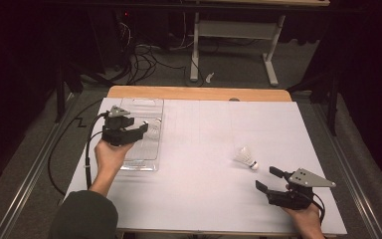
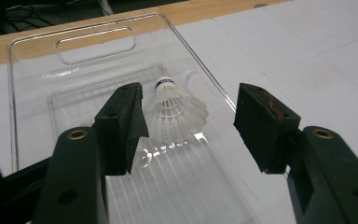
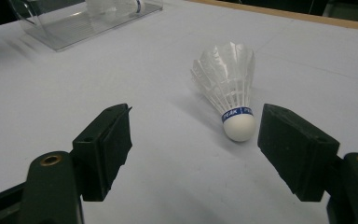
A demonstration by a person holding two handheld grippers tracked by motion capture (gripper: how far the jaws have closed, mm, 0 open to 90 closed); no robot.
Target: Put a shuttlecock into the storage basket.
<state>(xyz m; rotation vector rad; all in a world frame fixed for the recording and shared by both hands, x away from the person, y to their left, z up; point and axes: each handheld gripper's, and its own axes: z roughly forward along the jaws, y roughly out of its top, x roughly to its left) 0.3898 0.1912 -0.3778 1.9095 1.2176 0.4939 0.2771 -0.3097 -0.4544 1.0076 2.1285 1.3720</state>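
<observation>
A clear plastic tray lies at the table's left, and a white shuttlecock rests inside it. My left gripper hovers open over the tray, the shuttlecock just beyond its jaws and untouched. A second white shuttlecock lies on its side on the white table, cork toward me. My right gripper stands open low over the table, just short of that shuttlecock, nothing between its jaws. The tray also shows far off in the right gripper view.
The white table surface ends in a wooden strip at the far edge. Beyond it are the floor, cables and the legs of another desk. Black cables trail from both grippers off the table's edges.
</observation>
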